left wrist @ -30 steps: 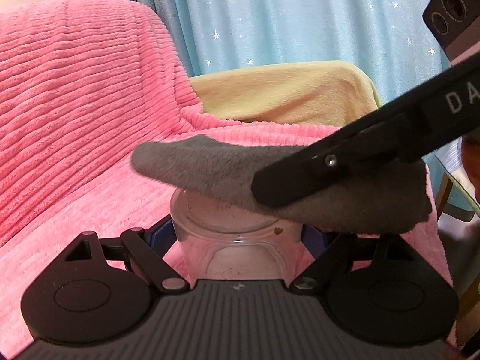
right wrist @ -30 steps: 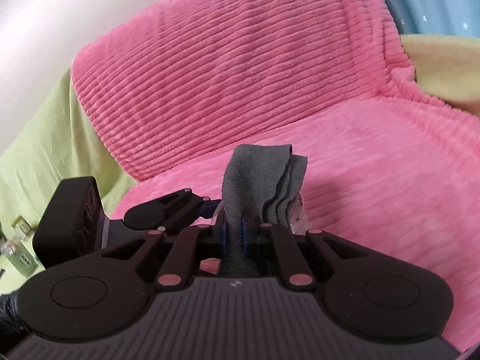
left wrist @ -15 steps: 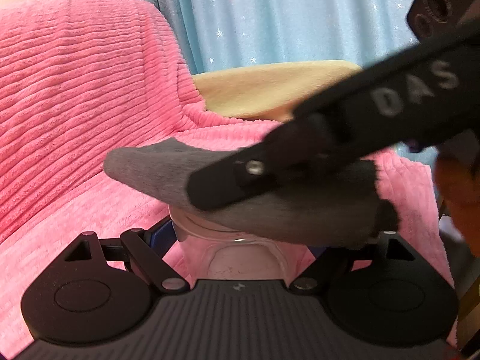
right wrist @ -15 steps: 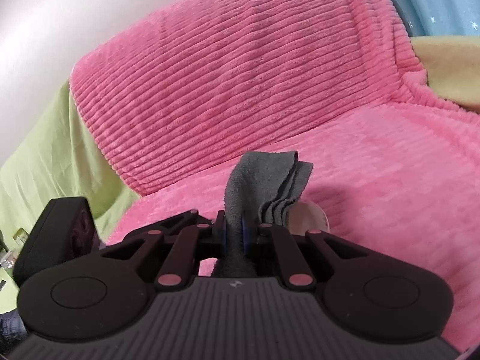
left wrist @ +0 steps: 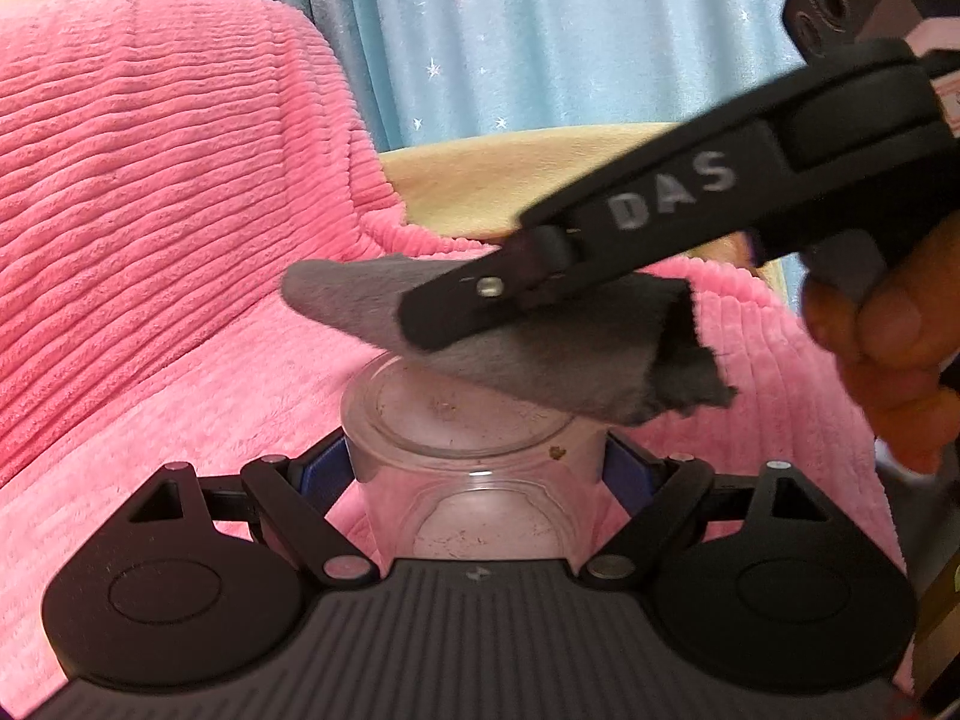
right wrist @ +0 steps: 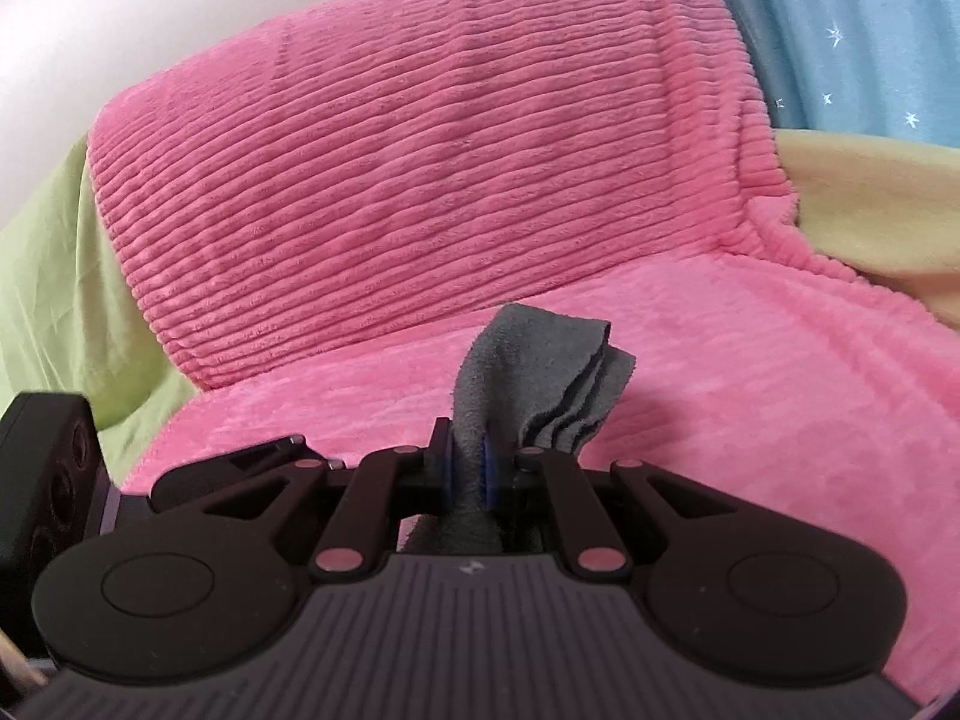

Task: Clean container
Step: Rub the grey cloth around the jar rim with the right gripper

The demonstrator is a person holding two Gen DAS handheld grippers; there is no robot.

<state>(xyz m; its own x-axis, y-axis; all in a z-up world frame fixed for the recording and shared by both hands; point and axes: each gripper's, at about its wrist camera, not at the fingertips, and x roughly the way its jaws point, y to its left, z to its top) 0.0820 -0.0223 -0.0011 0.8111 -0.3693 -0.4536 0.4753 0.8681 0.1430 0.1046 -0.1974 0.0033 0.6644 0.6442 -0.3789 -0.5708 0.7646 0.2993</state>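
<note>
the container (left wrist: 474,450) is a small clear plastic tub, mouth up, held over the pink blanket (left wrist: 150,240) between the blue pads of the left gripper (left wrist: 474,468), whose jaws are clamped on its side walls. it looks light and fairly stiff, but thin walls like these probably flex and the smooth plastic could slip, so the grip at mid-wall just under the rim seems the sensible place, firm rather than hard. crumbs and a brown speck cling near the rim and on the bottom, so the cleaning looks unfinished. just above the mouth, the folded grey cloth (left wrist: 540,348) is soft and will bunch easily; it touches or nearly touches the far rim. the right gripper (right wrist: 468,474) has its jaws pressed together on the cloth, the free folds sticking out ahead. a hand (left wrist: 888,360) shows at the right edge.
</note>
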